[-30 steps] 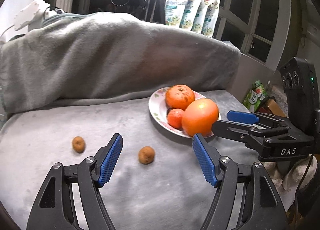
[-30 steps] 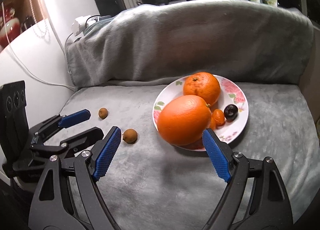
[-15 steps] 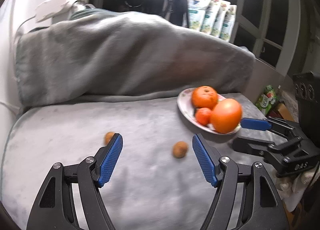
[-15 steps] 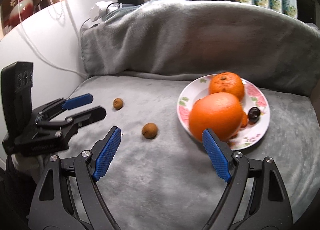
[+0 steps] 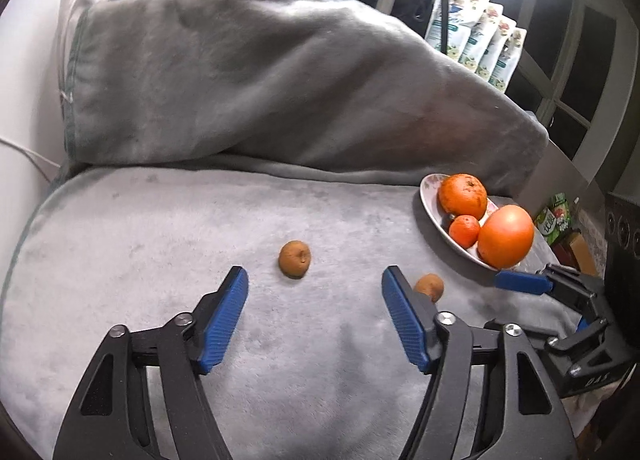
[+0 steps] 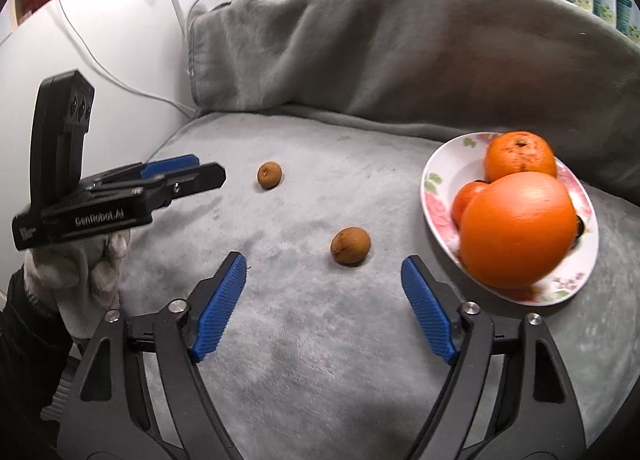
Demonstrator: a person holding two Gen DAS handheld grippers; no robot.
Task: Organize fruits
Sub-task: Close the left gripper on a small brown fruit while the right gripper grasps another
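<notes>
Two small brown fruits (image 6: 351, 245) (image 6: 269, 175) lie loose on the grey blanket (image 6: 320, 340), left of the flowered plate (image 6: 436, 187) of oranges (image 6: 518, 230). Both tongs, left (image 5: 314, 316) and right (image 6: 322, 302), have just been closing, yet gape with nothing between them.

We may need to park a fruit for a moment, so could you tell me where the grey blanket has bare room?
The blanket is bare behind the two small brown fruits, toward the draped backrest, and just before the right gripper. The flowered plate is crowded with oranges.
</notes>
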